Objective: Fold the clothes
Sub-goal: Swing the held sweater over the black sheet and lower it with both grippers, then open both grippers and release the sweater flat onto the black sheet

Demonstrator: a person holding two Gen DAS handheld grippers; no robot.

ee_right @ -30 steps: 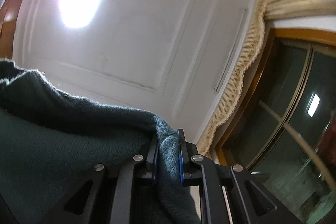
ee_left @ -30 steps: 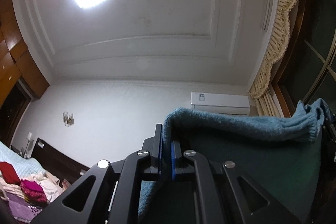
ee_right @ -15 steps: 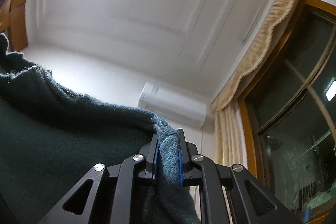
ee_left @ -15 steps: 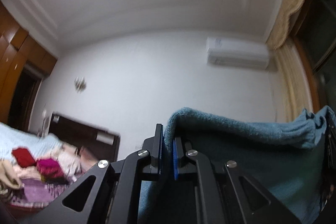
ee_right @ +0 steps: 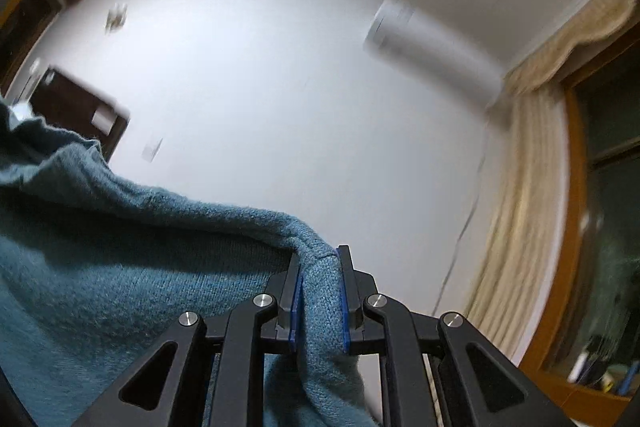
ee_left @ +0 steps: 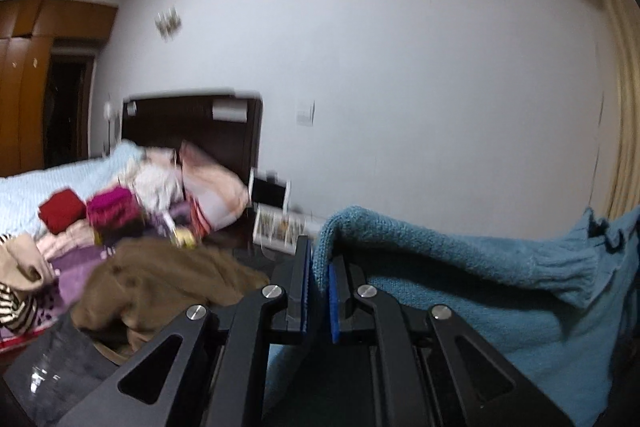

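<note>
— Firstly, what is seen at the left?
— A heap of mixed clothes (ee_left: 120,227) is piled on the pale-blue bed (ee_left: 24,187). The black left gripper (ee_left: 319,267) is clamped on one edge of a teal, fuzzy knitted sweater (ee_left: 460,291).
— And rightward?
— The sweater (ee_right: 120,267) is stretched in the air between both tongs; its other edge is pinched by the black right gripper (ee_right: 319,275), beside cream curtains (ee_right: 520,207).
</note>
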